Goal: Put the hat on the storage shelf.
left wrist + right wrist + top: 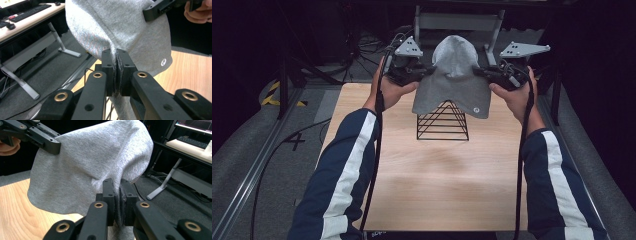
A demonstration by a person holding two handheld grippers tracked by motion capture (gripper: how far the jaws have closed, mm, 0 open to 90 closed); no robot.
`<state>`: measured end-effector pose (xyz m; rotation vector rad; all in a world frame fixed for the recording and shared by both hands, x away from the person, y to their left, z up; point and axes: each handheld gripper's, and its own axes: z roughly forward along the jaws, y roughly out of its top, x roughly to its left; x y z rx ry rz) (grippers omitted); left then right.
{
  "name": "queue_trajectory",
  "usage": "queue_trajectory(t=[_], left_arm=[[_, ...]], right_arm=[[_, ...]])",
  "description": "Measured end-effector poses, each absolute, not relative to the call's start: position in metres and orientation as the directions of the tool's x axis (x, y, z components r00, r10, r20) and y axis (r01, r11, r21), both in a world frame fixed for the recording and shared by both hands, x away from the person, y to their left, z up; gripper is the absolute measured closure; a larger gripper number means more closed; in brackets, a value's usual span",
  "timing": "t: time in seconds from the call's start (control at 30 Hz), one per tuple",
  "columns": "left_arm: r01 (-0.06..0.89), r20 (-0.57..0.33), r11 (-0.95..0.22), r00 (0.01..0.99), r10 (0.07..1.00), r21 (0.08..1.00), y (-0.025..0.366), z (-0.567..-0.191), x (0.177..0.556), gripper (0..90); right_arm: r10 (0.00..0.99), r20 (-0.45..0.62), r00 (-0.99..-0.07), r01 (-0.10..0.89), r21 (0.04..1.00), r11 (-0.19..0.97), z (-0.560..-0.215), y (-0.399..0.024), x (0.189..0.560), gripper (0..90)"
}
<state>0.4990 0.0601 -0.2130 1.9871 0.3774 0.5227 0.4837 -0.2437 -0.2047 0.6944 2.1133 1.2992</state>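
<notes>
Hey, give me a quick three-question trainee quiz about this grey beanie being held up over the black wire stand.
1. True or false: both sets of jaws are clamped on the grey beanie.
2. What does the beanie hang above?
A. a keyboard
B. the black wire stand
C. a plate
3. Which side of the beanie does the left gripper hold in the high view, and which side the right gripper?

Key
1. True
2. B
3. The left gripper holds its left edge, the right gripper its right edge, above the wooden table.
</notes>
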Motion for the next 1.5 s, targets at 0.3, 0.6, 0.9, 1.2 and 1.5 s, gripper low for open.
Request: queue_trajectory(t=[0.3, 0.6, 0.9, 1.2, 1.5], left_arm=[[0.079, 0.182, -0.471, 0.856, 0.484, 0.879, 0.056, -0.239, 0.505, 85.5], [0.123, 0.164, -0.512, 0.862, 0.48, 0.85, 0.051, -0.276, 0.516, 85.3], [0.164, 0.121, -0.511, 0.87, 0.478, 0.844, 0.051, -0.31, 0.518, 85.2], [0.202, 0.078, -0.503, 0.873, 0.481, 0.841, 0.056, -0.342, 0.515, 85.2], [0.225, 0.095, -0.561, 0.87, 0.484, 0.797, 0.058, -0.369, 0.516, 85.2]], right_arm=[[0.672, -0.187, -0.717, 0.164, 0.891, 0.423, -0.228, -0.239, 0.487, 84.7], [0.669, -0.151, -0.728, 0.216, 0.876, 0.432, -0.261, -0.24, 0.5, 84.7], [0.659, -0.114, -0.744, 0.264, 0.855, 0.446, -0.298, -0.238, 0.504, 84.7], [0.664, -0.106, -0.741, 0.302, 0.83, 0.469, -0.329, -0.237, 0.505, 84.7], [0.684, -0.109, -0.721, 0.351, 0.794, 0.496, -0.355, -0.24, 0.51, 84.8]])
